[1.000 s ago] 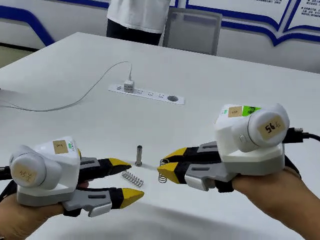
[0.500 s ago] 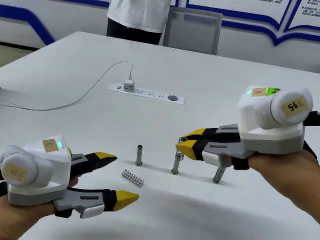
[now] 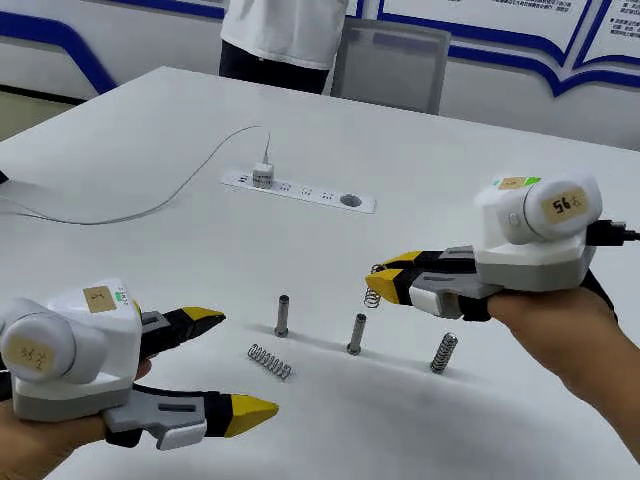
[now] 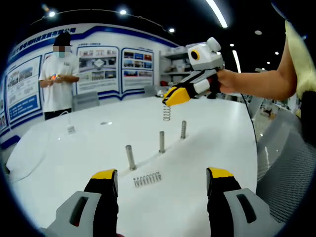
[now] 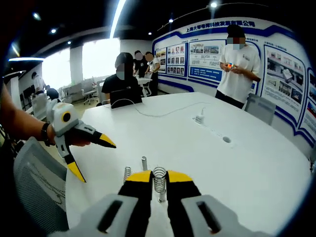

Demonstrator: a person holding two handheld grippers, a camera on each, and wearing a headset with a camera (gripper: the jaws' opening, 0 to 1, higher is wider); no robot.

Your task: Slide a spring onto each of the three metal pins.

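Observation:
Three metal pins stand in a row on the white table [image 3: 150, 140]: the left pin [image 3: 283, 315] and the middle pin [image 3: 357, 333] are bare, the right pin [image 3: 443, 352] carries a spring. My right gripper [image 3: 385, 283] is shut on a second spring [image 3: 372, 290], which hangs just above and right of the middle pin. That spring [image 5: 159, 178] shows between the shut jaws. A third spring [image 3: 270, 361] lies flat in front of the left pin. My left gripper [image 3: 232, 362] hovers open, near this loose spring [image 4: 147, 179], touching nothing.
A white power strip [image 3: 295, 188] with a plugged charger [image 3: 263, 175] and a long cable [image 3: 150, 205] lies farther back. A grey chair [image 3: 390, 60] and a standing person [image 3: 285, 30] are at the far edge. More people sit behind a laptop [image 5: 124, 96].
My right gripper rose from the table with a spring, uncovering the middle and right pins, the right one with a spring on it. My left gripper drew back toward the near left.

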